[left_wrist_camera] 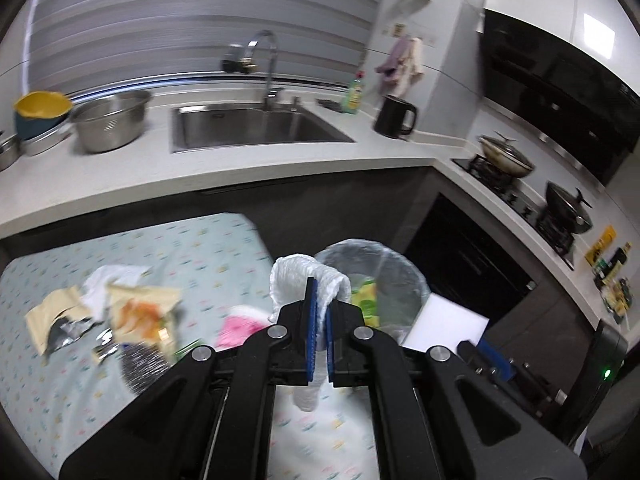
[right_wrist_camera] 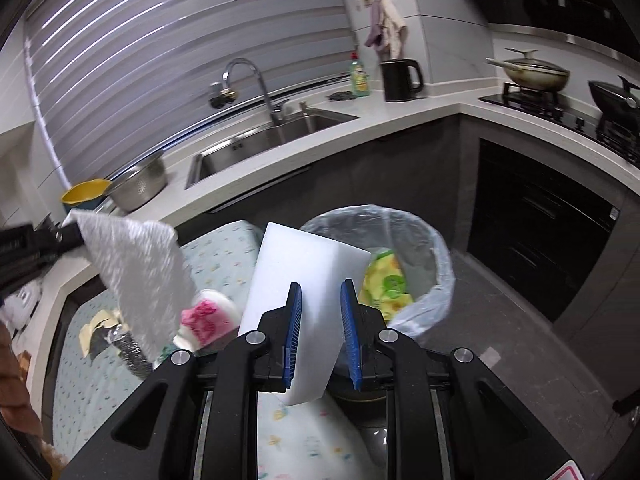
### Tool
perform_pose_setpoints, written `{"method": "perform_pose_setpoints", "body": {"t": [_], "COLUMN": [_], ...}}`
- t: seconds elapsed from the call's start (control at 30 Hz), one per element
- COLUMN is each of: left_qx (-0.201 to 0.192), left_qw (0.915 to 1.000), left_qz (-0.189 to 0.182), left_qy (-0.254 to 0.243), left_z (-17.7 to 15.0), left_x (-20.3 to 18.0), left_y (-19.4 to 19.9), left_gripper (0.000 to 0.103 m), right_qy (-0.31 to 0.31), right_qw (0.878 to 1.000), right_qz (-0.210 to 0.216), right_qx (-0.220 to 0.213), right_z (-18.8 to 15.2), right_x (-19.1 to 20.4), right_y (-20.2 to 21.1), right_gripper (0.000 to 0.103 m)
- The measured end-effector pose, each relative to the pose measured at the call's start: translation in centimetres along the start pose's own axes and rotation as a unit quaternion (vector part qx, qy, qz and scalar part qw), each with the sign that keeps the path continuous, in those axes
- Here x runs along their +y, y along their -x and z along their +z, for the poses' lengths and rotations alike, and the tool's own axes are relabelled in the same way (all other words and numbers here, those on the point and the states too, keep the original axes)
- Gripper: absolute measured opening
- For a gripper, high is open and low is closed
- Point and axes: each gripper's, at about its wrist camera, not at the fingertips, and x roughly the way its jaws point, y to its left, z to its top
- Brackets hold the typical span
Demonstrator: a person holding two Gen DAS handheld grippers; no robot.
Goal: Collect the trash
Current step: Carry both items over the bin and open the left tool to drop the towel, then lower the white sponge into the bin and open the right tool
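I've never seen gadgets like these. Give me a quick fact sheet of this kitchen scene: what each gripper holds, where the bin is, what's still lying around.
left gripper: shut on a crumpled white paper towel
right gripper: shut on a flat white foam block
trash bin: clear liner, on the floor beside the table, ahead of both grippers
in the bin: yellow-green wrapper
table: patterned cloth
still on the table: torn packets, pink-and-white item

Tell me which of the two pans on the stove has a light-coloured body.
The cream pan, nearer the black kettle; the other pan is black.
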Motion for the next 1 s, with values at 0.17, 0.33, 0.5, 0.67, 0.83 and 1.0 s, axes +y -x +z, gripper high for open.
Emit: {"method": "perform_pose_setpoints", "body": {"t": [0.17,0.33,0.5,0.67,0.83,1.0], "left_qx": [0.012,0.020,0.048,0.054,0.044,0.032], "left_qw": [0.9991,0.9976,0.9951,0.9954,0.9973,0.9987], "left_qz": [-0.040,-0.063,-0.081,-0.067,-0.054,-0.027], "left_qy": [-0.007,-0.021,-0.031,-0.040,-0.025,-0.028], "left_z": [1.7,2.3,2.0,1.0,0.5,0.6], "left_x": [-3.4,-5.8,-7.4,-8.1,-7.4,-6.8], "left_y": [-4.3,-8.5,-13.0,-15.2,-15.6,-15.3], "left_gripper": [0.003,0.003,0.003,0.015,0.052,0.066], "right_qy": [-0.018,-0.036,-0.046,-0.050,-0.045,-0.040], "right_qw": [1.000,0.999,0.998,0.997,0.998,0.998], "right_qz": [-0.025,-0.041,-0.050,-0.052,-0.050,-0.049], "right_qx": [-0.003,-0.002,0.002,0.007,0.008,0.007], "right_z": [0.5,0.7,0.7,0.8,1.2,2.0], "right_x": [-3.3,-5.6,-6.9,-7.5,-7.5,-7.2], "right_y": [-0.5,-1.4,-2.7,-3.9,-4.8,-5.8], "right_gripper": [0.019,0.019,0.019,0.019,0.019,0.019]}}
